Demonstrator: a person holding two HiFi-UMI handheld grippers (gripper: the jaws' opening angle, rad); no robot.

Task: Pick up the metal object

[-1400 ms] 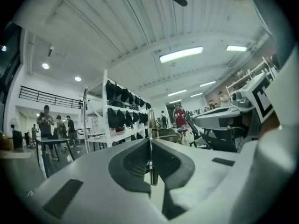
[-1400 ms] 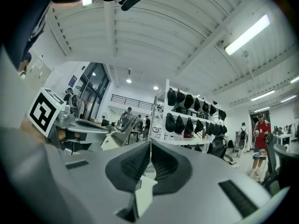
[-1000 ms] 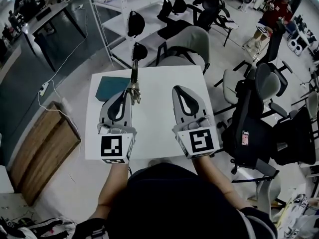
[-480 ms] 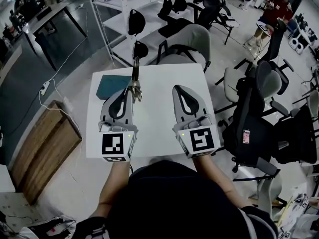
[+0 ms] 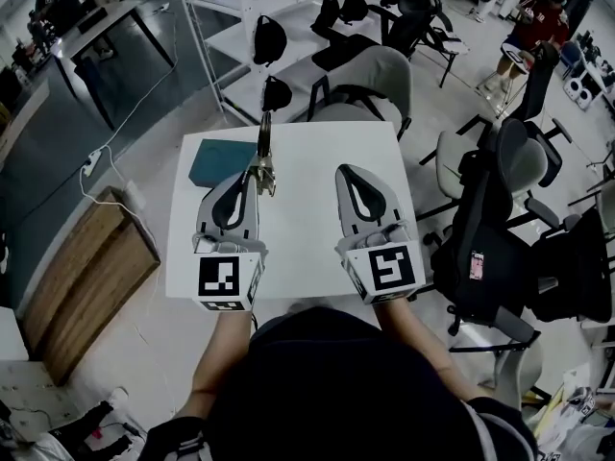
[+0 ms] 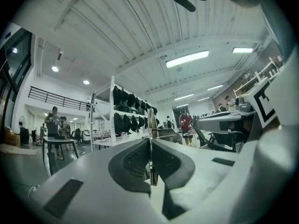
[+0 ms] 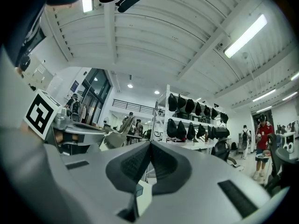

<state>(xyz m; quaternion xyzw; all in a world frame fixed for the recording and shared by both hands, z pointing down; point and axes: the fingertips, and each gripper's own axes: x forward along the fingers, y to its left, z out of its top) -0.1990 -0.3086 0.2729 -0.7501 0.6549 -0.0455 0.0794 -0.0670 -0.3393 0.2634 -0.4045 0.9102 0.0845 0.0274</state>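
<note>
A long, thin metal object (image 5: 262, 147) stands tilted above the white table (image 5: 312, 157), pointing away from me. My left gripper (image 5: 253, 177) is shut on its lower end and holds it off the tabletop. In the left gripper view the metal object (image 6: 150, 125) shows edge-on as a narrow strip squeezed between the dark pads of the left gripper (image 6: 150, 146). My right gripper (image 5: 350, 173) hovers over the table's right half, shut with nothing in it. In its own view the right gripper (image 7: 149, 146) has its pads pressed together.
A teal flat box (image 5: 217, 161) lies at the table's far left corner. A grey chair (image 5: 373, 83) stands behind the table and a black office chair (image 5: 485, 248) to the right. White shelving (image 5: 240, 36) is further back, and a wooden board (image 5: 86, 277) lies on the floor at left.
</note>
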